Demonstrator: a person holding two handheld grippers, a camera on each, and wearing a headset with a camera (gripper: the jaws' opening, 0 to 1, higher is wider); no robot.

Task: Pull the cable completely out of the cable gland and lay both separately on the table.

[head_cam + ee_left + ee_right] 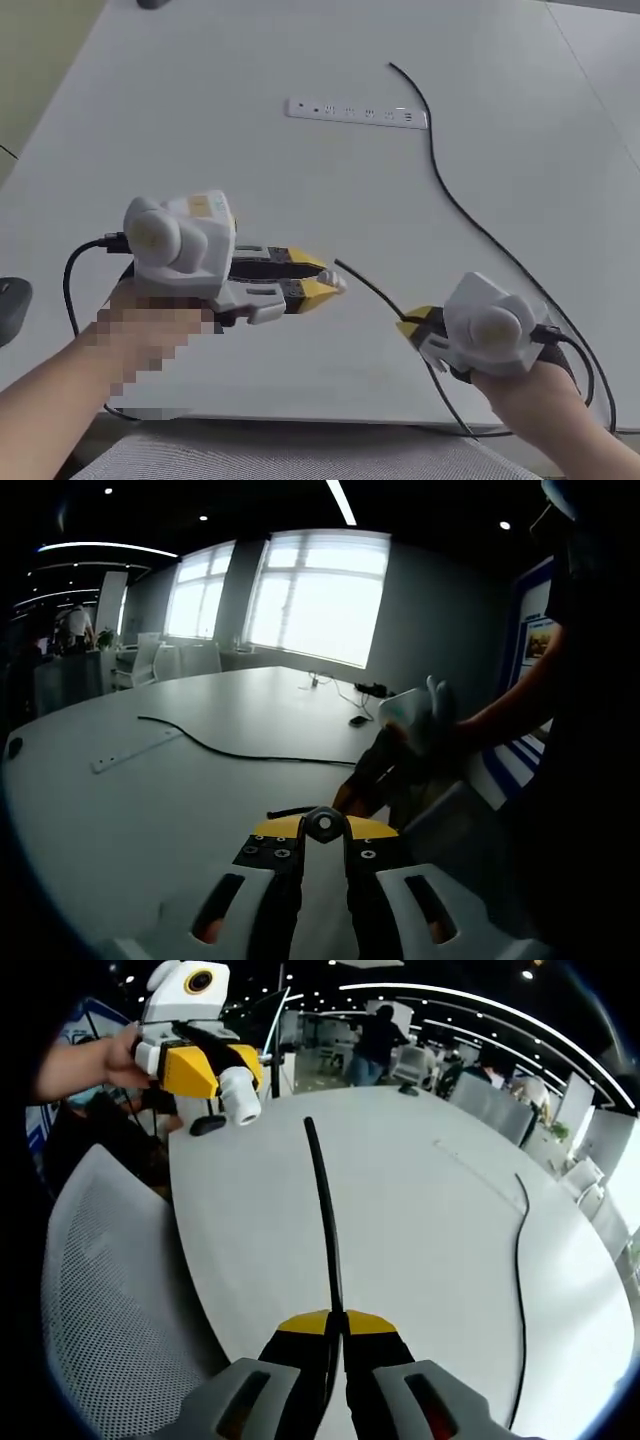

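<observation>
White counter (pixel 250 170) in an open office, with big windows and ceiling light strips behind in the gripper views. Power strip (pixel 357 112) at upper centre of head view. Loose black cord (pixel 470 215) passes the strip's right end and runs down to the lower right. Mesh chair seat (pixel 110 1290) at lower left of right gripper view, just off the counter edge.

Left tongs (pixel 318 281) at left centre of head view, above the counter. Jaws narrow, clamped on the white cable gland (pixel 334 284), which sticks out past the yellow tips toward the right. In left gripper view the gland's hex end sits bottom centre between the closed tips.

Right tongs (pixel 408 323) at lower right of head view, jaws pinched on the black cable (pixel 368 287). Cable runs from the tips up and left. Its free end stops near the gland, not inside it, with a gap visible. The rest trails out behind the right tongs, down past the near counter edge.

In right gripper view the cable goes straight up from the bottom-centre tips to upper middle, bare end in air. The gland is at upper left, off to the side of that end. Both are held up off the counter at the tongs.
</observation>
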